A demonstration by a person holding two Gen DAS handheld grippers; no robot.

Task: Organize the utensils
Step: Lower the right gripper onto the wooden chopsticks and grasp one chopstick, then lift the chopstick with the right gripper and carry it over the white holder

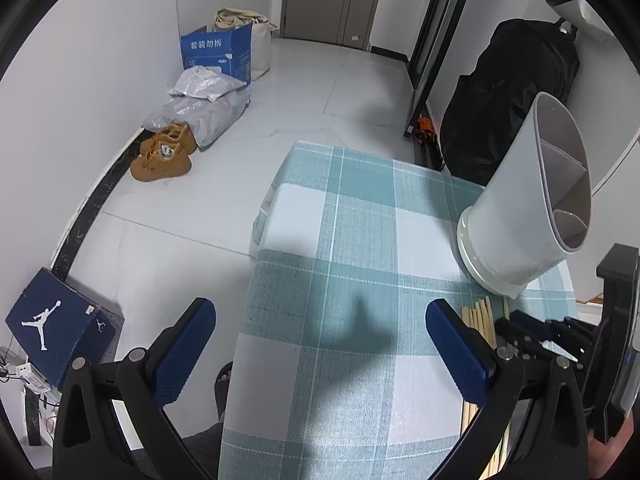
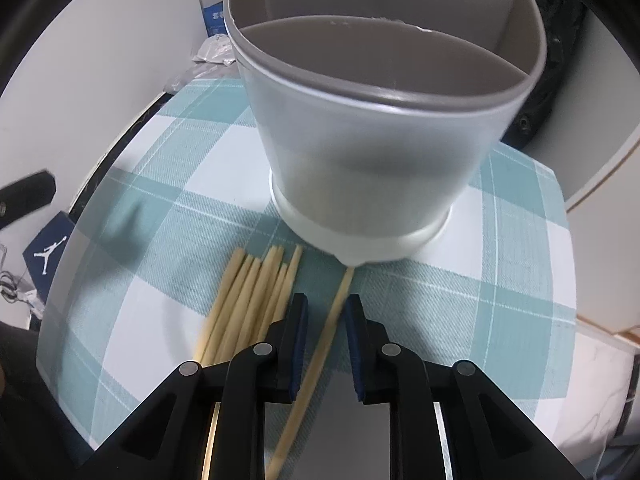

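A pale grey utensil holder (image 2: 360,140) with inner dividers stands on the checked tablecloth (image 2: 500,280); in the left wrist view the utensil holder (image 1: 520,200) is at the right. Several wooden chopsticks (image 2: 252,292) lie in a bundle in front of it. One single chopstick (image 2: 320,356) lies apart, its tip at the holder's base. My right gripper (image 2: 327,300) straddles this chopstick with its jaws narrow, and a gap still shows beside the stick. My left gripper (image 1: 320,306) hovers wide open over the cloth with nothing between its fingers. The right gripper (image 1: 540,332) also shows beside the chopsticks (image 1: 478,320).
The table's left edge (image 1: 256,240) drops to a white tiled floor. On the floor are tan shoes (image 1: 164,156), a blue shoe box (image 1: 52,336), grey parcels (image 1: 200,112) and a blue carton (image 1: 216,52). A black bag (image 1: 508,92) stands behind the table.
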